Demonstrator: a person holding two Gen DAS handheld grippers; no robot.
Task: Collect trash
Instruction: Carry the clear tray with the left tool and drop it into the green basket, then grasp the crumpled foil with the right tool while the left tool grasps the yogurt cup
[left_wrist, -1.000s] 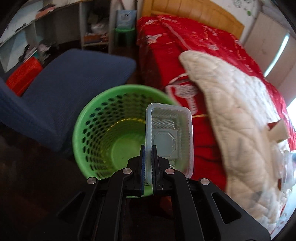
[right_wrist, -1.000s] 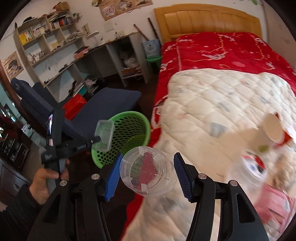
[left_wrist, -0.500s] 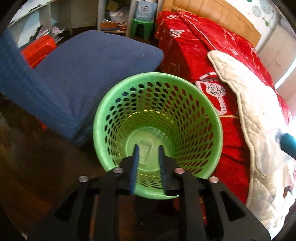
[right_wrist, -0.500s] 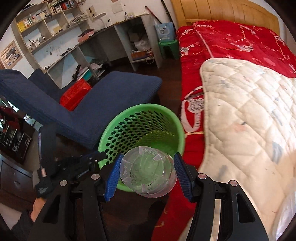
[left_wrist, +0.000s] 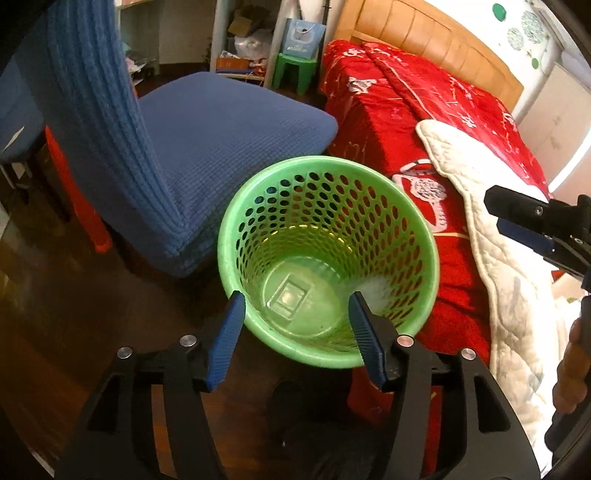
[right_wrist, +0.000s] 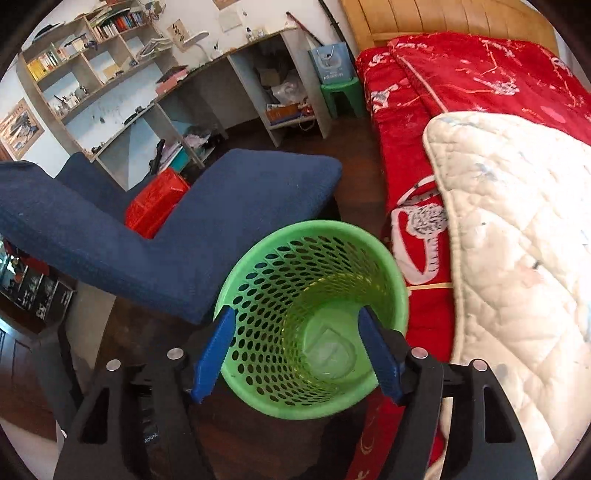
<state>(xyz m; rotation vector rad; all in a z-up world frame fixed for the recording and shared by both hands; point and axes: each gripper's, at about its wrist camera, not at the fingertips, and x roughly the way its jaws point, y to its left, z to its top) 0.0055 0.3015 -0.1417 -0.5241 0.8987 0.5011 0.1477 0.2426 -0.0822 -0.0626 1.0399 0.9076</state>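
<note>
Two grippers hang over one green basket (left_wrist: 424, 236), and both sets of jaws are spreading apart with nothing between them. The left gripper (left_wrist: 295, 321) points steeply down into the basket's mouth, its blue pads (left_wrist: 223, 343) straddling the near rim. Down on the basket floor lies a clear plastic tray (left_wrist: 290, 297), flat and face up, with a pale blurred shape of clear plastic beside it against the right wall. From the right wrist camera, the right gripper (right_wrist: 295, 350) also looks straight down the basket (right_wrist: 258, 295), pads wide and empty, and a clear round cup (right_wrist: 332, 356) sits at the bottom, blurred, next to the tray's faint outline. In the left view that same right gripper (left_wrist: 539, 229) pokes in from the right edge above the white quilt (left_wrist: 498, 258), a hand (left_wrist: 570, 373) wrapped round its handle.

The basket stands on dark wooden floor (left_wrist: 74, 314), wedged between a blue chair (left_wrist: 221, 125) on the left and a bed with a red cover (left_wrist: 424, 110) on the right. A small green stool (right_wrist: 341, 94) stands further back by the desk shelves.
</note>
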